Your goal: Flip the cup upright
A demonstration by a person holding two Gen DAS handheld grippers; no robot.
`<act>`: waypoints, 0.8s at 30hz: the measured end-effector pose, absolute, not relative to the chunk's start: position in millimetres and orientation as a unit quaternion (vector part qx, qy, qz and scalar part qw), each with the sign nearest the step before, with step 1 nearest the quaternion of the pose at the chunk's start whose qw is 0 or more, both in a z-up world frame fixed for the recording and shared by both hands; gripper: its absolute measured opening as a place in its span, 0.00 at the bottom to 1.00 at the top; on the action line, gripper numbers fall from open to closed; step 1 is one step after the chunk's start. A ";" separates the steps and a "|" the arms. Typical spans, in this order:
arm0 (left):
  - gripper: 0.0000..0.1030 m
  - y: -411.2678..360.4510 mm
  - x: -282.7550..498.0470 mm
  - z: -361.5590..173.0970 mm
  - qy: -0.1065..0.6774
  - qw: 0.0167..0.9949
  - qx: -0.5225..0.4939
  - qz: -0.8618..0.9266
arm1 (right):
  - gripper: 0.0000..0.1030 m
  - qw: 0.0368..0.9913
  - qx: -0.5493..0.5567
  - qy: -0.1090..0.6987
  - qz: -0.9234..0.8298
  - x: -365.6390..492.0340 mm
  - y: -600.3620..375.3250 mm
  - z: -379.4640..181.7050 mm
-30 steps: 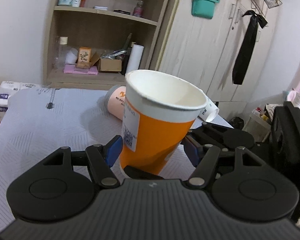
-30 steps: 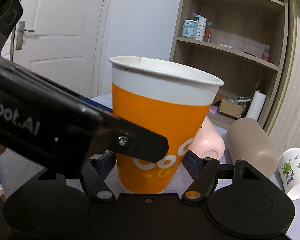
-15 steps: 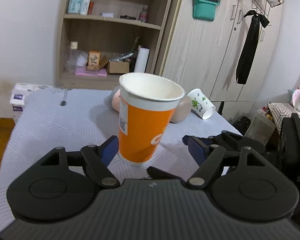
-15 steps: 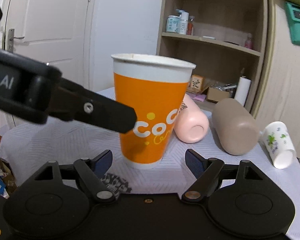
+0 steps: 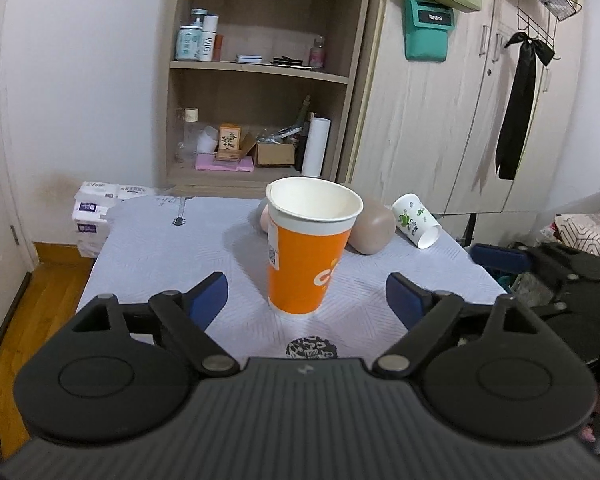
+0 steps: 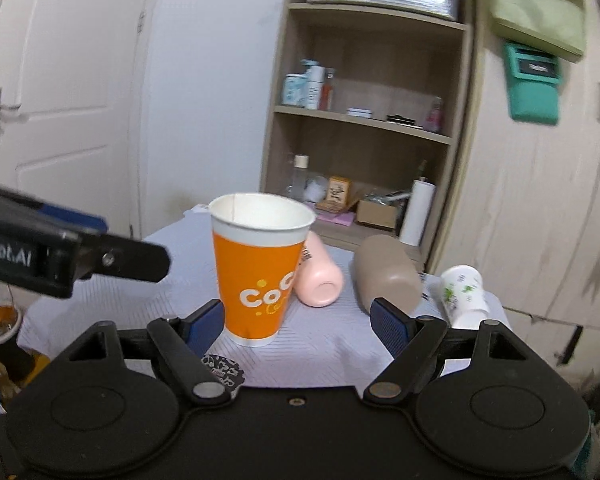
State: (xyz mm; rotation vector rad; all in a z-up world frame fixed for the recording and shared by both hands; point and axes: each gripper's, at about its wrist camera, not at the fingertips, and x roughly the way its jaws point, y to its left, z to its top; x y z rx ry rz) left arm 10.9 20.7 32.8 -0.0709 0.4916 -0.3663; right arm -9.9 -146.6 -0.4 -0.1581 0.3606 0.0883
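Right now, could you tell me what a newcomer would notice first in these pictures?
The orange cup draws the eye first: it stands upright, mouth up, on the table, free of both tools. The left tool and right tool are open, on the near side of it. Behind it a pink cup, a brown cup and a white cup lie on their sides.

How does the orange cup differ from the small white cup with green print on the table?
The orange cup stands upright, mouth up; the white cup lies on its side. The orange cup looks taller and wider than the white cup. The orange cup sits near the table's middle, between the open fingers of the left claw; the white cup lies by the far right edge. Both look like paper cups.
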 end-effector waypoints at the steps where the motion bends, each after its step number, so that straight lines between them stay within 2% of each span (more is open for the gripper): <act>1: 0.86 21.2 8.4 33.7 0.242 0.953 -0.037 -0.179 | 0.82 0.980 -0.077 0.180 0.038 -13.7 -147.4 1.7; 12: 0.93 26.1 -11.2 44.1 0.233 0.960 -0.045 -0.151 | 0.82 0.983 -0.055 0.177 0.003 -44.5 -159.4 17.9; 19: 0.94 27.6 -20.9 40.5 0.231 0.962 -0.056 -0.136 | 0.82 0.986 -0.049 0.157 -0.003 -57.7 -158.9 24.1; 21: 0.96 27.0 -23.9 39.3 0.226 0.964 -0.054 -0.131 | 0.84 0.987 -0.049 0.152 -0.001 -61.6 -156.0 21.9; 23: 0.98 25.3 -25.9 38.5 0.222 0.965 -0.054 -0.128 | 0.95 0.989 -0.049 0.142 0.002 -64.7 -152.9 19.1; 24: 0.99 24.2 -26.5 37.8 0.220 0.966 -0.052 -0.127 | 0.96 0.989 -0.048 0.137 0.002 -65.3 -151.2 17.7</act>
